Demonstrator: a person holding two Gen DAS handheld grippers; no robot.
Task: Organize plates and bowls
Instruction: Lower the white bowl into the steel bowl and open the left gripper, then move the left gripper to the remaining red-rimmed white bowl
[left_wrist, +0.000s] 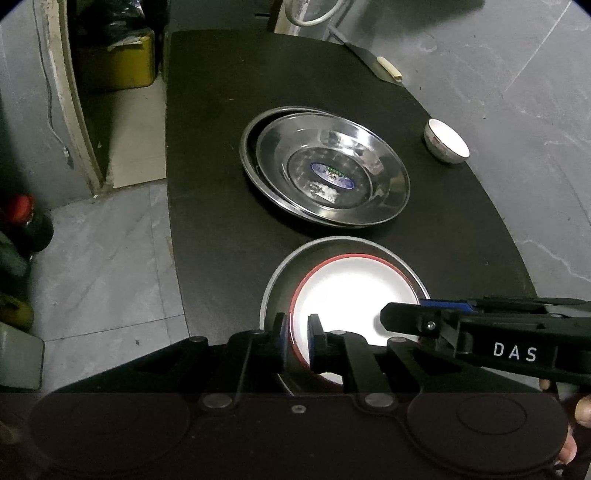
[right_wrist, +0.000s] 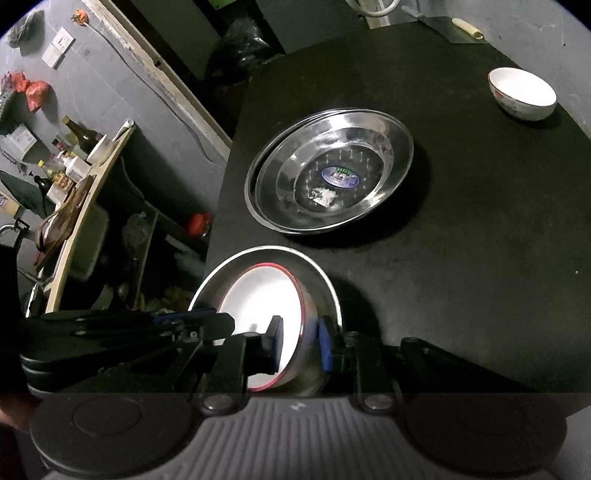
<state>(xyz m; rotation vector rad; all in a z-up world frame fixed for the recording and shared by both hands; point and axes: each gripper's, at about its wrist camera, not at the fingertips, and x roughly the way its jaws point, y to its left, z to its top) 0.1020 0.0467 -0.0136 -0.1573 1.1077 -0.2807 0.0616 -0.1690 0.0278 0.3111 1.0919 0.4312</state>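
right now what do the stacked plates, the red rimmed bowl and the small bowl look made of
Stacked plates: polished metal, likely stainless steel, given the mirror-like reflections and thin rolled rims.
Red-rimmed bowl: glossy white, ceramic or melamine; too glary to tell which.
Small bowl: glazed white ceramic by its look, with a faint printed pattern outside.

**A plain home kitchen**

We are in a modest household kitchen. Ahead of the right gripper (right_wrist: 299, 341) a black desk (right_wrist: 461, 240) carries stacked steel plates (right_wrist: 332, 170) and a white bowl (right_wrist: 522, 92); a cleaver (left_wrist: 369, 59) lies at its far edge. Far to the left of that gripper, a counter (right_wrist: 85, 206) holds sauce bottles (right_wrist: 79, 136) against a grey wall with a switch plate (right_wrist: 57, 46). Grey floor tiles (left_wrist: 110, 258) lie left of the left gripper (left_wrist: 297, 338).
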